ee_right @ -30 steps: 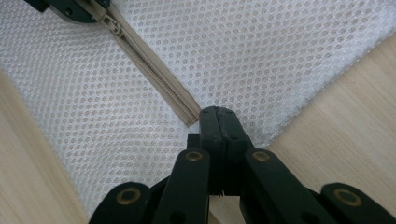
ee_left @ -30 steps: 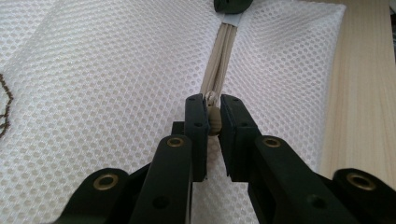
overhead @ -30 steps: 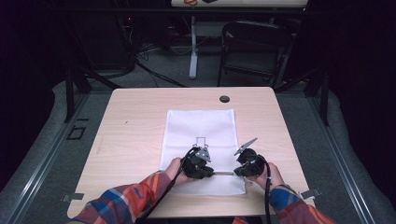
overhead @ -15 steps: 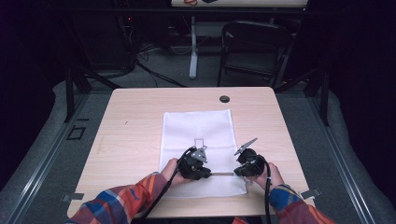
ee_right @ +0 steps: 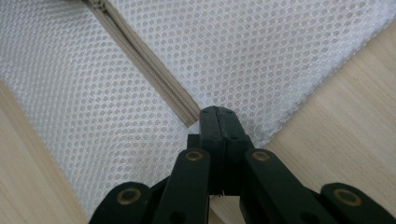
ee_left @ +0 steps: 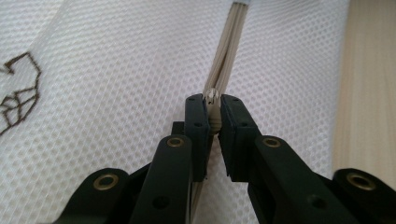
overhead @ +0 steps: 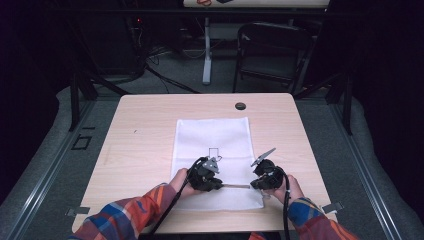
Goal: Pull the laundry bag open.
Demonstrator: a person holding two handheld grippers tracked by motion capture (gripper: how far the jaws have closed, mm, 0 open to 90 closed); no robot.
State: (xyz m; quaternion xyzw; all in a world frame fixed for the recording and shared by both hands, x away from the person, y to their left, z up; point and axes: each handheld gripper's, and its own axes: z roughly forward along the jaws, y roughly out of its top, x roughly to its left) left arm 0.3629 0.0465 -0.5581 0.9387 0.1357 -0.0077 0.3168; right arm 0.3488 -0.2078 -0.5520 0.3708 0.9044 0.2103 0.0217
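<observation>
White mesh laundry bag (overhead: 212,150) lies flat on the near half of the wooden table (overhead: 140,130), a beige zipper (ee_left: 229,60) running along its near edge.

Handling, as I judge it: light, limp netting that will bunch and slide on the smooth top unless one end is pinned. The sound holds are the zipper pull and the fabric at the zipper's end, not the open mesh.

Tool state: my left gripper (ee_left: 213,116) is clamped on the zipper pull (ee_left: 213,100), jaws nearly together with the slider pinched between the pads. My right gripper (ee_right: 219,122) has its jaws fully together, pinching the bag's near right corner just beside the zipper's end. In the high view the left gripper (overhead: 212,182) and right gripper (overhead: 257,184) sit near each other, a stretch of zipper taut between them.

Change against the earlier frames: the left gripper has shifted slightly left, away from the right one, and the taut stretch is longer. The right gripper has held its place.

Beyond the bag, a small dark grommet (overhead: 240,106) sits at the table's far edge.
</observation>
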